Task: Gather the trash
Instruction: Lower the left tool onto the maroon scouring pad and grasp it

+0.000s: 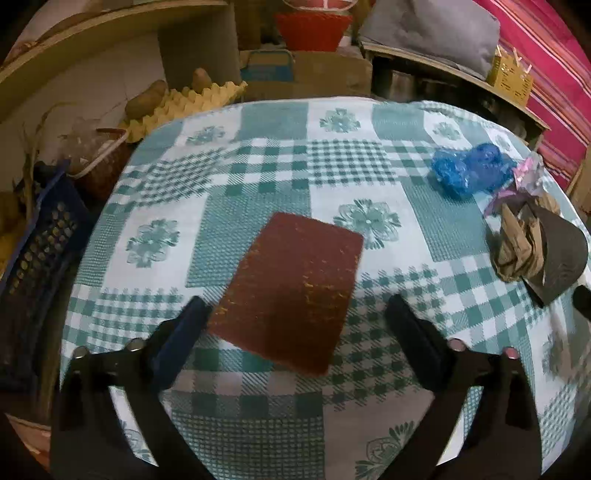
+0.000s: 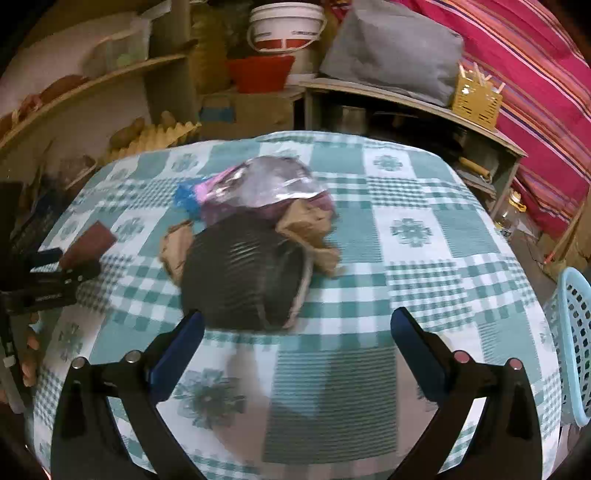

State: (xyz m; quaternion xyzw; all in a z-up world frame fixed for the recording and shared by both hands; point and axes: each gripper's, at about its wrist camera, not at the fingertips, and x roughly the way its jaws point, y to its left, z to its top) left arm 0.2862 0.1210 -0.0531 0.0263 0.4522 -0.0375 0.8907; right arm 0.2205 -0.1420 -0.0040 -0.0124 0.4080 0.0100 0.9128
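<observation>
Directly ahead of the left gripper, jaws spread, lies a brown sheet; the right gripper, likewise spread, faces a dark disc, with bare table to its right.

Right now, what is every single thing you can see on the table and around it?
tablecloth: one, green and white check, over the table
reddish-brown sheet: one, flat on the cloth, ahead of the left claw
blue plastic bag: one, crumpled, far right of the cloth
clear-pink wrapper: one, in the trash pile
brown paper: crumpled, tan, in the pile
dark round piece: one, grey-black, front of the pile
light blue basket: one, right of the table
egg tray: one, yellow, behind the table
red basket: one, at the back
white bucket: one, at the back
left claw: open, empty
right claw: open, empty
</observation>
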